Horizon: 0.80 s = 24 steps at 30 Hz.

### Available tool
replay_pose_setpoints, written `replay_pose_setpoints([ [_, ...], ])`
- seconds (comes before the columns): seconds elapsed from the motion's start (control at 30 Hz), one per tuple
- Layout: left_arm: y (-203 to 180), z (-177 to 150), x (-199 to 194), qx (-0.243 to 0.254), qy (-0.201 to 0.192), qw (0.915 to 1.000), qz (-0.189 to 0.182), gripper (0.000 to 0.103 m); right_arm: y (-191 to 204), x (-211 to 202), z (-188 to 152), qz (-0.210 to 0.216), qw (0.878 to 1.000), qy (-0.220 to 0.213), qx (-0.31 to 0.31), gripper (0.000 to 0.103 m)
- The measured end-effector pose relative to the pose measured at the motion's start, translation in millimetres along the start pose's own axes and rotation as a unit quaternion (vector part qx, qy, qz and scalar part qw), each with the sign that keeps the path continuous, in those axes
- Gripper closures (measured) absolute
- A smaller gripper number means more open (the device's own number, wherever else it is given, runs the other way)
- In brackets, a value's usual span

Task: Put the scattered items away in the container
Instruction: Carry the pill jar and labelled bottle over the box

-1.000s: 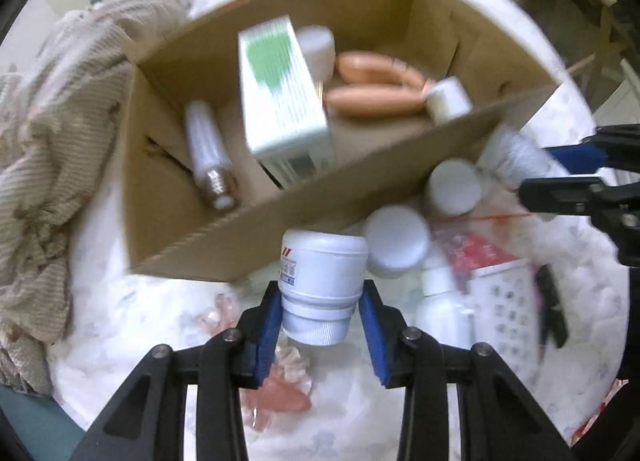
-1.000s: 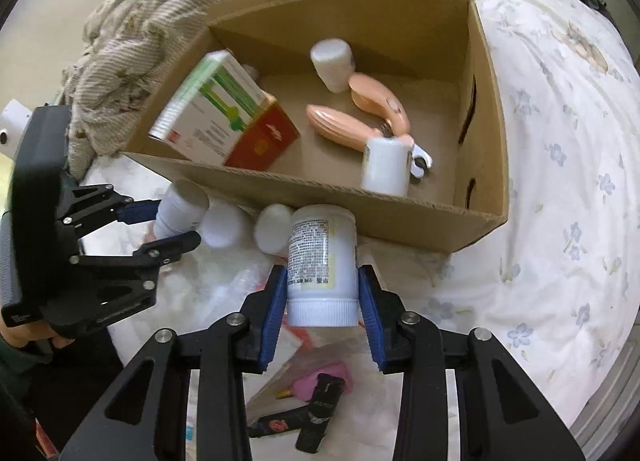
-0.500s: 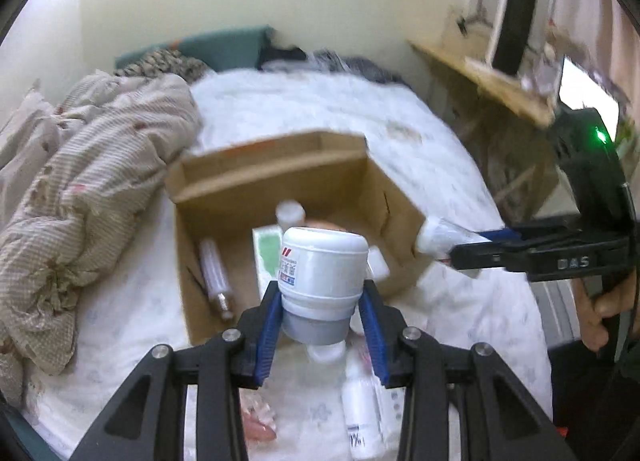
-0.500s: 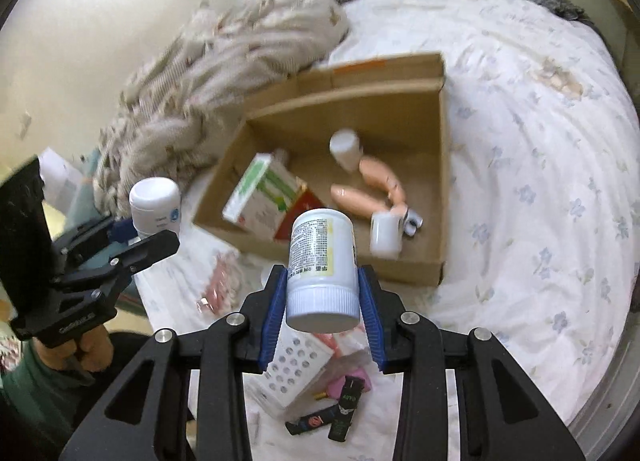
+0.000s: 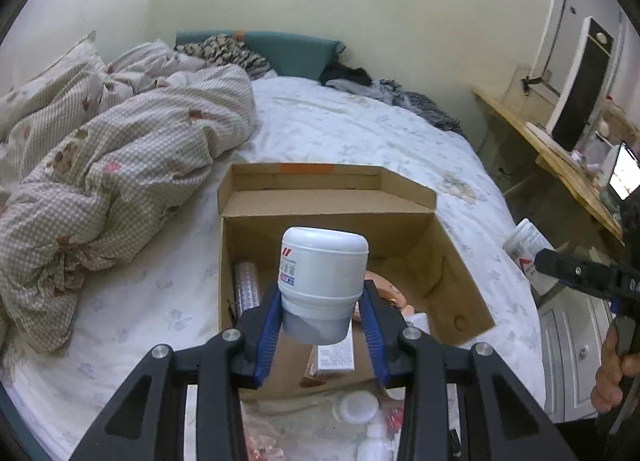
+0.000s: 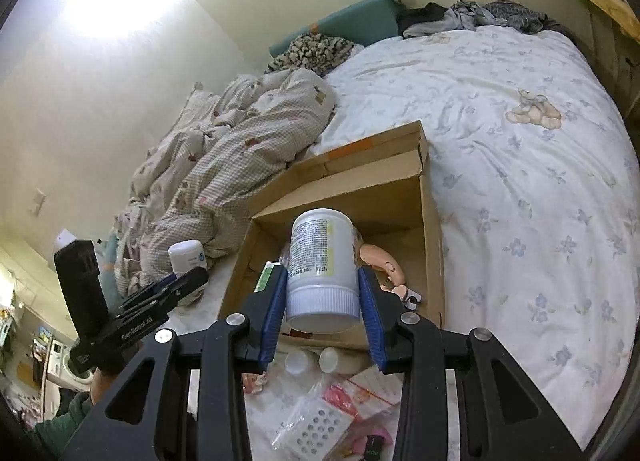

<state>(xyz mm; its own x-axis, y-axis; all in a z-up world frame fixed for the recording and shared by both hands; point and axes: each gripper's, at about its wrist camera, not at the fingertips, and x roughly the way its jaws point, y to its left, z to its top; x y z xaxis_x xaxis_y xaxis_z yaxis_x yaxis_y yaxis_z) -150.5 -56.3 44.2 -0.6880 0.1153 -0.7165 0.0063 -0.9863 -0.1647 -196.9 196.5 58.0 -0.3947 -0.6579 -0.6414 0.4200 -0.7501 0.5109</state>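
Cardboard box with pink clippers, carton, tube inside.

- We hold the left tool raised, its blue-padded fingers closed on the cap end of a white jar, which stands base-up between them.
- We hold the right tool raised likewise, blue pads clamped on a white labelled bottle just above its ribbed cap, cap end toward the camera.
- We see each tool from the other's camera, out to the side and level, pointing inward.
- Our right hand wraps its handle; our left hand grips below its tool body, green sleeve visible.
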Motion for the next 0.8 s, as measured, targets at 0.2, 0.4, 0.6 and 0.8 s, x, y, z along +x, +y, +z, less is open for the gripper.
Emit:
replay_pose_setpoints([
  [0.2, -1.7, -2.0, 16.3, 0.015, 0.007, 0.9999, -0.001, 0.065, 5.3, 23.3, 4.8, -0.002, 1.0, 0.014, -0.005, 0.064],
  [0.4, 11.8, -4.9, 29.4, -0.003, 0.021, 0.9997, -0.007, 0.065, -3.8, 41.0, 5.4, -0.014, 1.0, 0.027, 0.002, 0.064],
  [0.6, 20.6, -12.5, 47.8, -0.008, 0.047, 0.9988, -0.007, 0.065, -14.9, 65.4, -2.4, -0.038, 0.998, 0.058, 0.006, 0.064],
  [0.8, 30.1, -16.9, 56.6, -0.022, 0.063, 0.9978, -0.005, 0.065, -13.2, 85.8, -11.6, -0.063, 0.994, 0.085, -0.01, 0.064],
])
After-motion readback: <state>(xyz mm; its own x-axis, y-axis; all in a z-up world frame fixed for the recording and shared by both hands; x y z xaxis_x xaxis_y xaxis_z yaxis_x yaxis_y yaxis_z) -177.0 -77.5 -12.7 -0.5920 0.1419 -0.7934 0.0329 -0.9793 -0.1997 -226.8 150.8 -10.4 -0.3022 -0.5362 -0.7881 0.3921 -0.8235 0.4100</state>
